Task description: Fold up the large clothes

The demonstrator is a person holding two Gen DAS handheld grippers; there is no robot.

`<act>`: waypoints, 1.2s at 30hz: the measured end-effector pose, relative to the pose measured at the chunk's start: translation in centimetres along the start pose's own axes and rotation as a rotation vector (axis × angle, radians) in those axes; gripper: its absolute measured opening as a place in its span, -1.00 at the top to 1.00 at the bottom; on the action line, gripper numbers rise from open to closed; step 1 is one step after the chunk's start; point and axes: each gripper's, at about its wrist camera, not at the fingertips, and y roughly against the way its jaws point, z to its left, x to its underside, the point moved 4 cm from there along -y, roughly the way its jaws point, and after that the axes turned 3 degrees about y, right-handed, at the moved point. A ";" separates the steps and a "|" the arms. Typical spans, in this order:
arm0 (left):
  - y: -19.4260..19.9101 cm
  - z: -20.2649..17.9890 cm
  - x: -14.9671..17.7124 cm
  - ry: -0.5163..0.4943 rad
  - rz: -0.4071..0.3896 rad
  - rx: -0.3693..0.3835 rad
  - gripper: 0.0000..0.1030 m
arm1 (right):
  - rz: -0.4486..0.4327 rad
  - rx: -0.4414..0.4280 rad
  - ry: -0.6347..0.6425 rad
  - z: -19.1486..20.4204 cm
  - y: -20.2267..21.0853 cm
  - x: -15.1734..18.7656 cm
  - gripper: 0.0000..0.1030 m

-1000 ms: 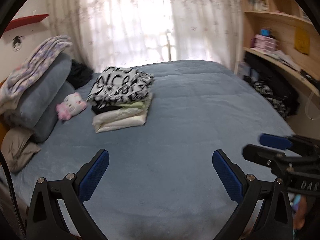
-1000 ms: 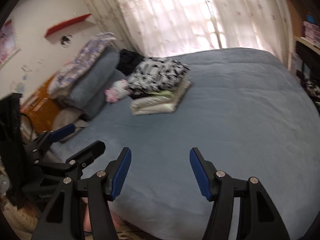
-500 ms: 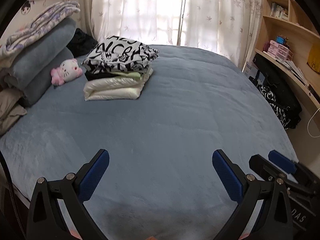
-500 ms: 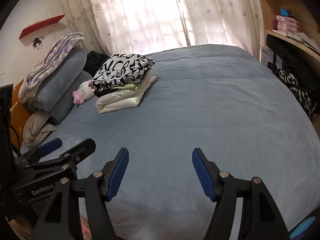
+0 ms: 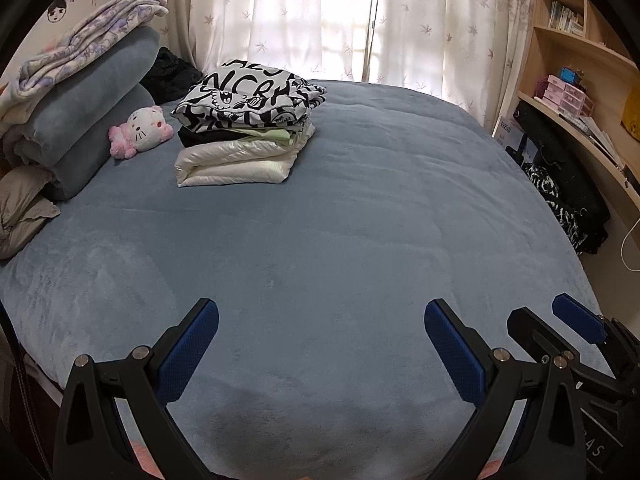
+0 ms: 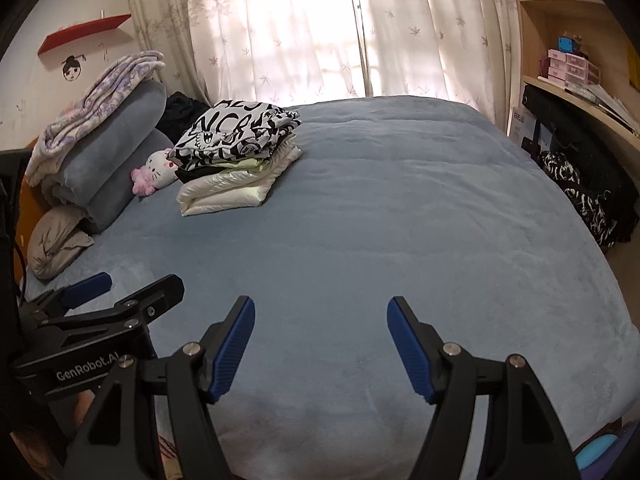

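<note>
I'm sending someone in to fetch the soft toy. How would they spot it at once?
On the blue bed, look toward the rolled grey bedding on the left. The plush toy lies between that roll and the stack of folded clothes. It is the only white cat face with pink trim.
</note>
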 end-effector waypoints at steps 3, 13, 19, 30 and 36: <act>-0.1 0.1 0.2 0.005 0.011 -0.001 -0.98 | 0.010 -0.010 -0.010 -0.1 -0.2 0.1 -0.34; -0.2 -0.5 0.5 -0.007 0.015 -0.007 -0.98 | 0.015 -0.011 -0.018 -0.2 -0.4 0.1 -0.34; -0.2 -0.5 0.5 -0.008 0.014 -0.009 -0.97 | 0.012 -0.014 -0.021 -0.3 -0.4 0.1 -0.34; -0.1 -0.6 0.5 -0.009 0.017 -0.011 -0.97 | 0.014 -0.017 -0.028 -0.3 -0.6 0.1 -0.34; 0.0 -0.6 0.4 -0.010 0.016 -0.012 -0.96 | 0.013 -0.017 -0.028 -0.4 -0.6 0.2 -0.34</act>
